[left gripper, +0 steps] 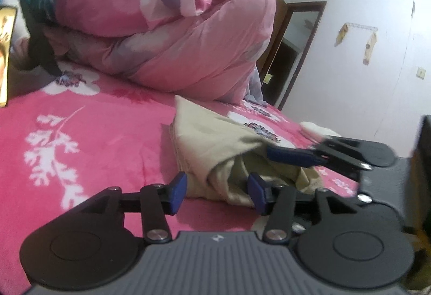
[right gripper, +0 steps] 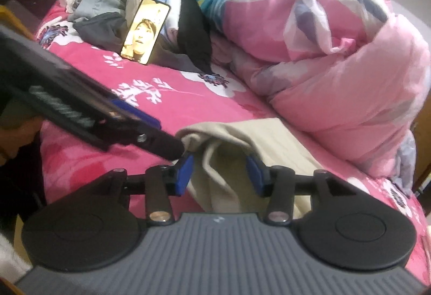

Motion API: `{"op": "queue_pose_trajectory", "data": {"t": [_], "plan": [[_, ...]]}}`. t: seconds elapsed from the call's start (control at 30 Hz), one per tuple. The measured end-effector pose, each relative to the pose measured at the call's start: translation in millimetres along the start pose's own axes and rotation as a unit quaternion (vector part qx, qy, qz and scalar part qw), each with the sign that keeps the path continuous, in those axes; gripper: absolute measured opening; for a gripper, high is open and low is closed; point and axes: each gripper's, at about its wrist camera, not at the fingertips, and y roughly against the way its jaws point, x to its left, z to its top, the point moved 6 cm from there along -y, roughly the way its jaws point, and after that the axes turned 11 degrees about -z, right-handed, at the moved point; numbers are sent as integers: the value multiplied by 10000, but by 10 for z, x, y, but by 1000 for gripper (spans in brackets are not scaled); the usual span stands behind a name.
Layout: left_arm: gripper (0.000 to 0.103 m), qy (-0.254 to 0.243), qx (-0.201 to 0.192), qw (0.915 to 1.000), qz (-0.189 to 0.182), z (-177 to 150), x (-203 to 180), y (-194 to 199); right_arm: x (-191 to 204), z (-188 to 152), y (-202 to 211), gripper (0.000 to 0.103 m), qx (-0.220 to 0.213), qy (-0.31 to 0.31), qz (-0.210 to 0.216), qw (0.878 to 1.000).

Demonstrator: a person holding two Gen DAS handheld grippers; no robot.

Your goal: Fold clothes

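- Only the left wrist view shows the white wall, a dark-framed doorway and two hangers on the wall beyond the bed.
- Only the right wrist view shows the head of the bed: a phone with a lit screen propped upright, with grey and blue clothes heaped behind it.
- The beige garment lies bunched on the pink floral bedsheet, just in front of the rolled pink quilt; part is folded over, leaving an open pocket of cloth.
- The left gripper has its blue pads spread, with the near edge of the garment between them; neither pad clearly presses on it.
- In the left wrist view the right gripper reaches into the fold from the right; its pads look close together there, but blur hides whether they pinch cloth.
- In the right wrist view its pads stand apart around the garment's raised fold, so I cannot tell its state.
- The left gripper's body crosses that view from the left, hiding sheet.
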Motion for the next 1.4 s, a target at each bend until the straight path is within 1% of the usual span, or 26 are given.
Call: {"op": "queue_pose_trajectory", "data": {"t": [0.13, 0.17, 0.3, 0.43, 0.53, 0.67, 0.73, 0.83, 0.87, 0.9, 0.93, 1.0, 1.07, 1.1, 1.17, 1.2, 1.27, 1.3, 1.33, 1.37, 1.4], "plan": [[51, -241, 147, 9995, 131, 16, -11, -163, -196, -120, 158, 49, 109, -160, -192, 9996], [51, -311, 194, 9992, 157, 12, -14, -185, -235, -156, 182, 51, 143, -185, -236, 9994], [51, -628, 355, 9971, 255, 1, -53, -225, -361, -317, 262, 52, 301, -258, -326, 9987], [51, -864, 449, 9948, 294, 17, -82, -188, -336, -382, 278, 55, 285, -65, -297, 9991], [51, -896, 543, 9942, 249, 6, -69, -140, -300, -421, 283, 65, 252, 109, -261, 9993], [51, -954, 711, 9922, 361, -34, -37, -191, -264, -473, 283, 66, 223, 322, -256, 9989], [51, -949, 698, 9918, 499, -26, -20, -240, -300, -507, 247, 67, 277, 358, -444, 9980], [51, -810, 499, 9921, 819, 32, 56, -294, -415, -595, 146, 66, 435, 403, -905, 9941], [51, -683, 444, 9932, 833, 48, 89, -296, -484, -626, 123, 66, 492, 319, -1045, 9928], [51, -472, 400, 9953, 749, 63, 131, -281, -558, -646, 113, 66, 554, 124, -1057, 9928], [52, -353, 415, 9962, 683, 59, 157, -265, -620, -659, 112, 67, 622, -101, -959, 9934], [52, -309, 568, 9962, 592, 14, 175, -232, -742, -689, 141, 68, 714, -520, -691, 9937], [52, -255, 726, 9959, 475, -30, 187, -184, -911, -744, 192, 70, 781, -953, -395, 9916], [53, -157, 775, 9962, 354, -38, 193, -129, -995, -770, 219, 71, 813, -1169, -247, 9895], [57, 158, 794, 9967, 65, -31, 221, 6, -1165, -819, 274, 75, 877, -1598, 50, 9832], [58, 353, 743, 9966, -88, -9, 249, 83, -1251, -843, 302, 76, 907, -1810, 199, 9791], [66, 789, 457, 9951, -370, 101, 337, 237, -1423, -887, 359, 80, 967, -2232, 495, 9687], [68, 977, 298, 9936, -476, 166, 383, 294, -1542, -918, 359, 81, 985, -2592, 641, 9587], [74, 1125, 143, 9921, -539, 240, 428, 314, -1682, -954, 325, 81, 979, -3074, 765, 9434], [80, 1257, 0, 9903, -590, 321, 471, 312, -1818, -997, 277, 82, 954, -3580, 873, 9247], [83, 1382, -83, 9884, -618, 396, 521, 273, -1948, -1047, 200, 83, 937, -4080, 975, 9029]]}}
